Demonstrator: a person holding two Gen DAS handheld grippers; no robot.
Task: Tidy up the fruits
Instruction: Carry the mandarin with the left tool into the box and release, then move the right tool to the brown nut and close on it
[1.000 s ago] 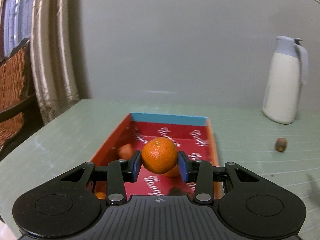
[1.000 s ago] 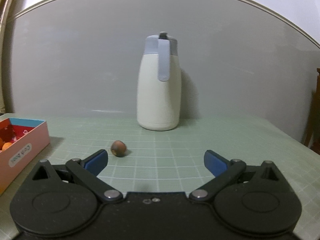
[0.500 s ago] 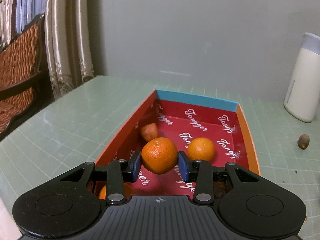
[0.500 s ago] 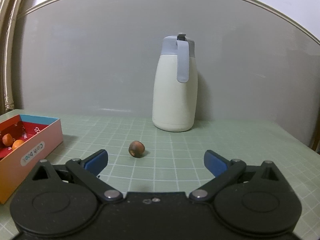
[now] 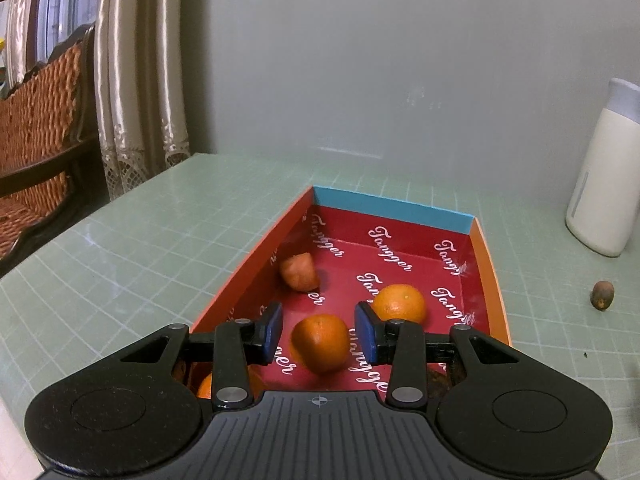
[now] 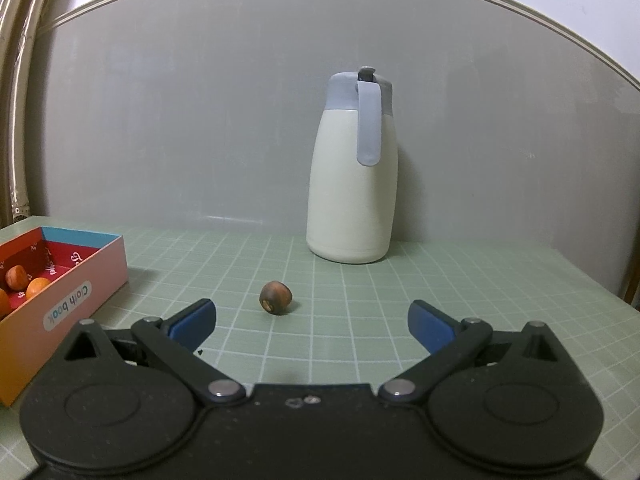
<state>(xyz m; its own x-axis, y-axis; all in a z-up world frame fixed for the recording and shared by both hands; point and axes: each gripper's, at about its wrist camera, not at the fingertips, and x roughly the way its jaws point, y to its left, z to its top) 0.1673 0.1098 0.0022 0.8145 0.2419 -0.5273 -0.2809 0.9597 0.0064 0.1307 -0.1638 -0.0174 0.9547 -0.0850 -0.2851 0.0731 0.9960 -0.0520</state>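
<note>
Above the box (image 5: 486, 264), the left gripper (image 5: 319, 332) gapes off an orange (image 5: 320, 342); right gripper (image 6: 311, 322) spread wide

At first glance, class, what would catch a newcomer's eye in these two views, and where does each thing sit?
The red-lined box on the green table stands out, with bright oranges inside; one orange lies on the box floor between the left gripper pads, apparently untouched. To the right, a tall cream jug stands by the wall, and a small brown fruit lies alone ahead of the open right gripper.
</note>
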